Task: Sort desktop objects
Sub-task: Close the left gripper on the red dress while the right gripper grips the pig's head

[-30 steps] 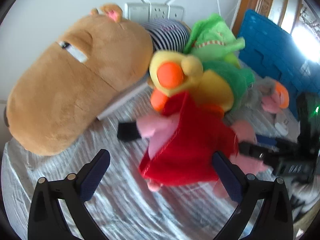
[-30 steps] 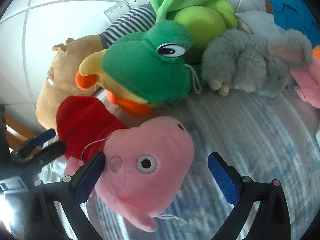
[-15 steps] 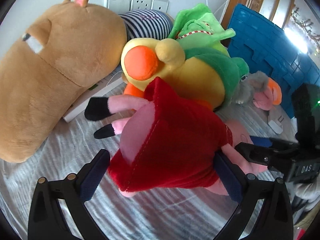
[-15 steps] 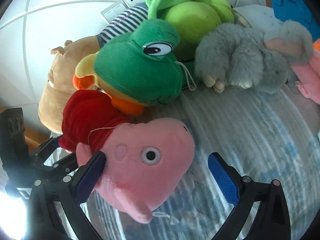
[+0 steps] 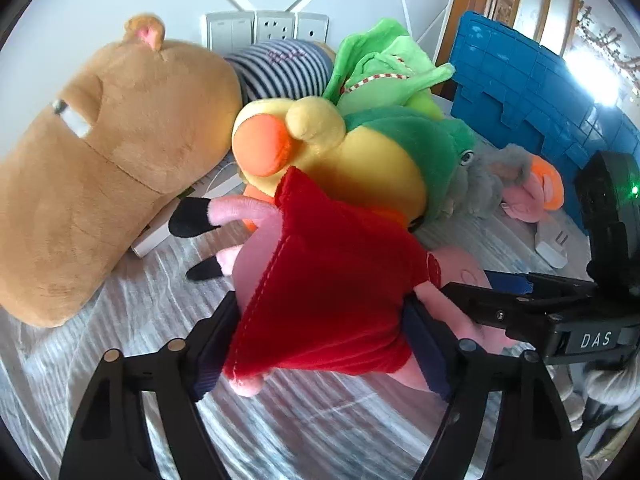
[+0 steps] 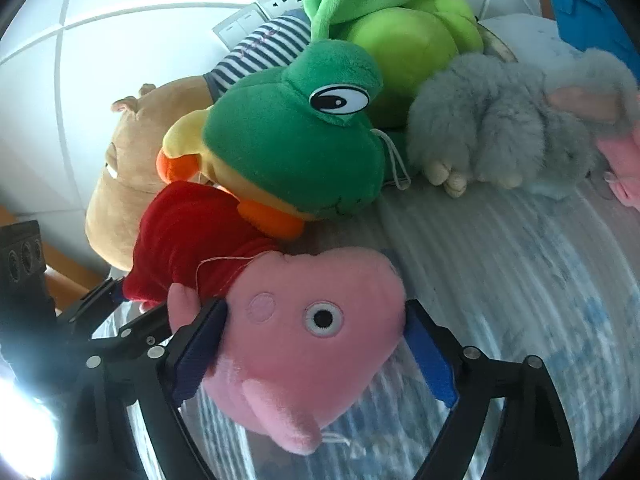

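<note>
So both claws are clamped on the pink plush pig in the red velvet dress: left gripper squeezing the dress, right gripper the head. It's mid-tabletop, touching the green-and-yellow plush frog. I'd lift both ends together so nothing drags.

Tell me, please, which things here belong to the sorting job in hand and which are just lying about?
In hand:
- pink pig toy, red dress
- left gripper on its dress
- right gripper on its head

Lying about:
- green frog toy
- brown toy
- grey toy
- blue crate
- wall sockets
</note>
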The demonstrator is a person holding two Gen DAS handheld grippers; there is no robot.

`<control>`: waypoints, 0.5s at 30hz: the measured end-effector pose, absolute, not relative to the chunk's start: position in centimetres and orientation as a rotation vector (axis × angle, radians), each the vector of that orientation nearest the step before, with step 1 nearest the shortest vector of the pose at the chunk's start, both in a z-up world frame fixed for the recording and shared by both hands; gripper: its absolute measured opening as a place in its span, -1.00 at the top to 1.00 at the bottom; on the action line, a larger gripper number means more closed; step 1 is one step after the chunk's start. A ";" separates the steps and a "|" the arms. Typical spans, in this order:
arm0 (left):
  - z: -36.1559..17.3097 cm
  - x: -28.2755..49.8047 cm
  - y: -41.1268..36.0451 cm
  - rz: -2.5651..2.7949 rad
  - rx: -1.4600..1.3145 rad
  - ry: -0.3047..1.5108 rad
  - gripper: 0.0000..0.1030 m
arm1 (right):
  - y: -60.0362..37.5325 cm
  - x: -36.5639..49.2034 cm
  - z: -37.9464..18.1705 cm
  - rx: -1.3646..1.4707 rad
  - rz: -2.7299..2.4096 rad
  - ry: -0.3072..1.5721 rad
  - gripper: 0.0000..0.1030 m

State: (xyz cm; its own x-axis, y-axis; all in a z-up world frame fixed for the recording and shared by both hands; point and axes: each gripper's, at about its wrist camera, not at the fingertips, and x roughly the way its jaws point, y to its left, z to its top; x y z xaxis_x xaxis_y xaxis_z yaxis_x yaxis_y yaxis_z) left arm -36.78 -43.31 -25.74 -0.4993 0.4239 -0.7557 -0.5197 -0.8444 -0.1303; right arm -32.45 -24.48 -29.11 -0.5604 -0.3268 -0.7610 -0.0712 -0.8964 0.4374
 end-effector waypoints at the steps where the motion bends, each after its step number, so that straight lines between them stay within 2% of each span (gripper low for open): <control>1: -25.5 -36.4 -43.2 2.330 -1.122 0.164 -0.47 | -24.5 -32.2 -28.9 1.389 -2.573 -0.638 -0.64; 9: -23.2 -31.7 -42.4 2.341 -1.119 0.152 -0.47 | -23.6 -28.8 -26.8 1.392 -2.547 -0.610 -0.63; 15: -21.7 -26.5 -42.5 2.353 -1.148 0.072 -0.47 | -22.7 -24.7 -25.0 1.405 -2.508 -0.585 -0.63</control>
